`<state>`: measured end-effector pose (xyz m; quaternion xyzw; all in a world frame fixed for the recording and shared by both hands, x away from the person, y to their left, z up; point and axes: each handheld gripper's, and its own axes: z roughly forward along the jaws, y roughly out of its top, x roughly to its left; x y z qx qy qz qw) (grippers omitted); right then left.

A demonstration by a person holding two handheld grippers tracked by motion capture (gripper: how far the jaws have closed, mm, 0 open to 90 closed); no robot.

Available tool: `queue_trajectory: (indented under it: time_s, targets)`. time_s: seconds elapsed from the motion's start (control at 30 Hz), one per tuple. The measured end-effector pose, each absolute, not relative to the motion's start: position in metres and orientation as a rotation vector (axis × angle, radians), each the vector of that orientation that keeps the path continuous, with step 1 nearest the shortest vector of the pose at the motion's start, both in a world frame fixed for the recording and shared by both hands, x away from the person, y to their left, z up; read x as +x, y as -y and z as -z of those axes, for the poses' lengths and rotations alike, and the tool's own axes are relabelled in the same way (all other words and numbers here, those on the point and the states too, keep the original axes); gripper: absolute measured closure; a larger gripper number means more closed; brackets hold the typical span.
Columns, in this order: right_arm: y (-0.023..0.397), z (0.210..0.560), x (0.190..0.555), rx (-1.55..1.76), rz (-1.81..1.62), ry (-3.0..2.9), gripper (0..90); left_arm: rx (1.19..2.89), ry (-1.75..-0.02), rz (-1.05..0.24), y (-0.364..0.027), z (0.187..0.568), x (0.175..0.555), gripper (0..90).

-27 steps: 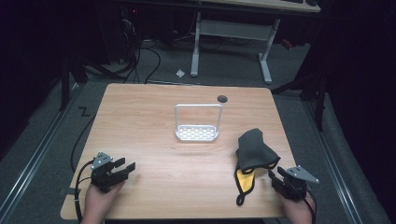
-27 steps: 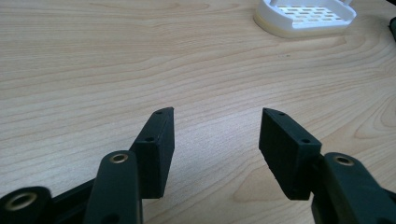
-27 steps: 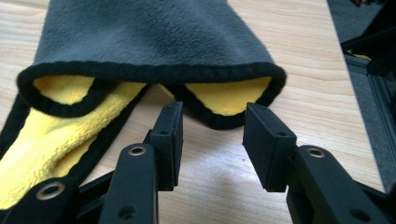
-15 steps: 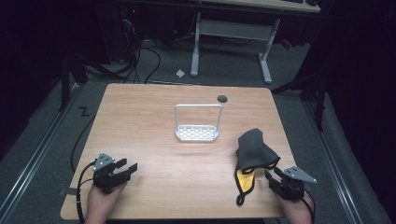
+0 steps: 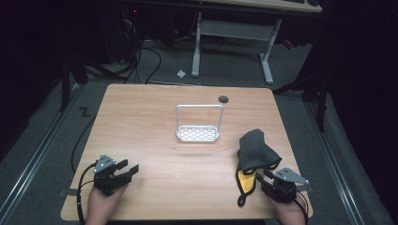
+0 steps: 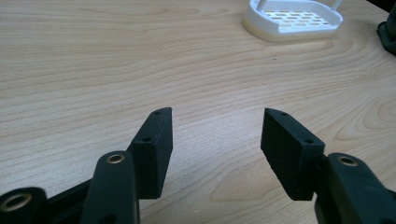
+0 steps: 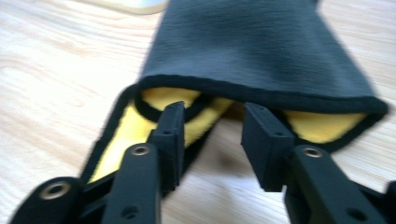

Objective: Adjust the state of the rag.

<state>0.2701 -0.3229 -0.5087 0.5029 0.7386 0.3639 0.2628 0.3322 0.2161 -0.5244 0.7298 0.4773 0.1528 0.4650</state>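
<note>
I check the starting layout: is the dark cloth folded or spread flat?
Folded. The dark cloth lies doubled over, its yellow lining showing under the upper layer's edge.

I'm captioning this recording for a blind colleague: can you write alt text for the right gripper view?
The right gripper reaches with open jaws toward the edge of a dark grey cloth with a yellow lining, which lies on a light wooden table.

Ahead of the left gripper (image 5: pixel 126 169) the bare table (image 5: pixel 141 122) lies free as far as the white rack (image 5: pixel 198 133), which stands well off, ahead and to its right. Directly before the right gripper (image 7: pixel 212 116) the dark cloth with yellow lining (image 7: pixel 243 51) blocks the way, its edge at the jaw tips
</note>
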Motion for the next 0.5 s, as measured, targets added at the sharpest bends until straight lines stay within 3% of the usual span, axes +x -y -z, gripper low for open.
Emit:
queue_trajectory:
  time_s: [0.03, 0.07, 0.1, 0.5]
  targets:
    - [0.317, 0.51, 0.272, 1.352, -0.965, -2.029, 82.1, 1.793, -1.171, -0.374, -0.216, 0.524, 0.332, 44.3]
    - [0.317, 0.51, 0.272, 1.352, -0.965, -2.029, 82.1, 1.794, -1.167, -0.373, -0.215, 0.524, 0.332, 44.3]
    - [0.311, 0.511, 0.274, 1.328, -0.931, -2.058, 90.0, 1.799, -1.158, -0.378, -0.214, 0.523, 0.332, 44.8]
    - [0.268, 0.524, 0.282, 1.219, -0.875, -2.218, 90.0, 1.834, -1.086, -0.338, -0.192, 0.52, 0.326, 56.2]
